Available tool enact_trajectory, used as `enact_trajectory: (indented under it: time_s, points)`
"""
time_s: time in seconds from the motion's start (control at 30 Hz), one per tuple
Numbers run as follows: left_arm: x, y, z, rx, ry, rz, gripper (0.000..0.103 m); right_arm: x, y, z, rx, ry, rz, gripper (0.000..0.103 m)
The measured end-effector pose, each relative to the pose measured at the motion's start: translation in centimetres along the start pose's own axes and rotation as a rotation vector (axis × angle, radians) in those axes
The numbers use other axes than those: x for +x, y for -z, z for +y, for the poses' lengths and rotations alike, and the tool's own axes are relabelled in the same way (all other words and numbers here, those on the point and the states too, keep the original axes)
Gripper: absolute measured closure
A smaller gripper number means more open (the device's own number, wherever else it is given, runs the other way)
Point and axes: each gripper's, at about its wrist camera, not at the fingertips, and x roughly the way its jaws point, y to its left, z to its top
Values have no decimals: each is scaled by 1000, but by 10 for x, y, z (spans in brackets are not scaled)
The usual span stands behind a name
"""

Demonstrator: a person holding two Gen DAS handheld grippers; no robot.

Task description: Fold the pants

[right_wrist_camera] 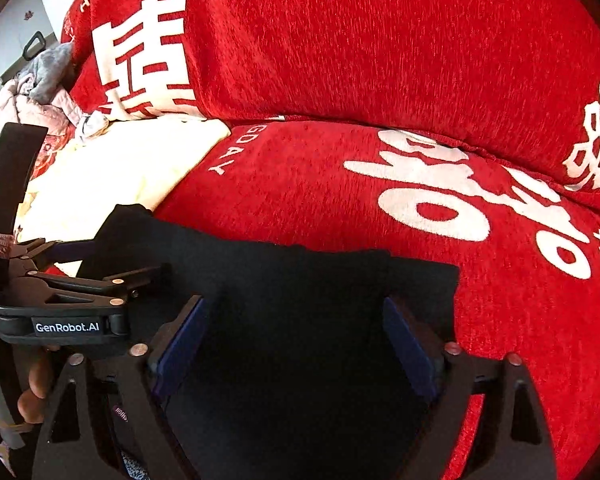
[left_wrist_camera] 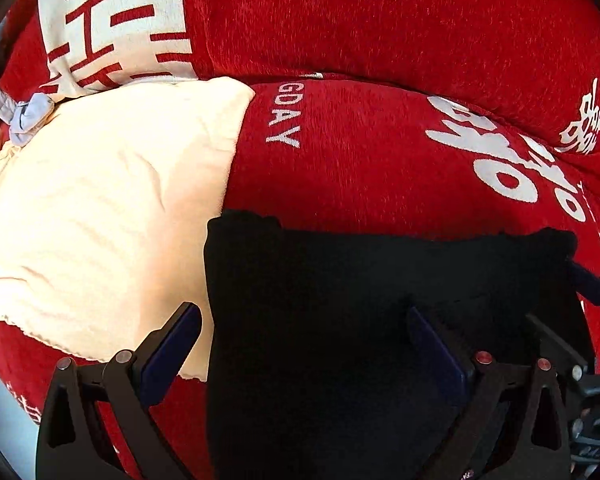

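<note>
Both tools, left tool and right tool, hang spread apart over the folded black pants on the red sofa.

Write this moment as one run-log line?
task: fold pants | black pants: flat on red sofa cover | left hand-held gripper: open over pants | right hand-held gripper: open over pants

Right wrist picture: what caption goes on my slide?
Open right tool above folded black fabric pants on a red woven sofa cover.
</note>
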Motion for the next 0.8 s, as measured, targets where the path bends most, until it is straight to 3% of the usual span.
enact_trajectory:
  time_s: [0.23,0.37,0.53,0.67,0.8]
  points:
    - [3,-1,0,-3,5,-3,0,9,1,7,-52,36,18,2]
    - [-18,4,2,-2,5,-25,0,-13,4,9,-31,82,-11,1]
    - [-48,30,7,-4,47,-68,0,-53,33,17,-6,53,-81,1]
    - [-45,51,6,12,19,-49,0,-57,59,26,3,29,-62,1]
    - [-37,71,10,-1,22,-26,0,-59,79,37,-34,70,-76,2]
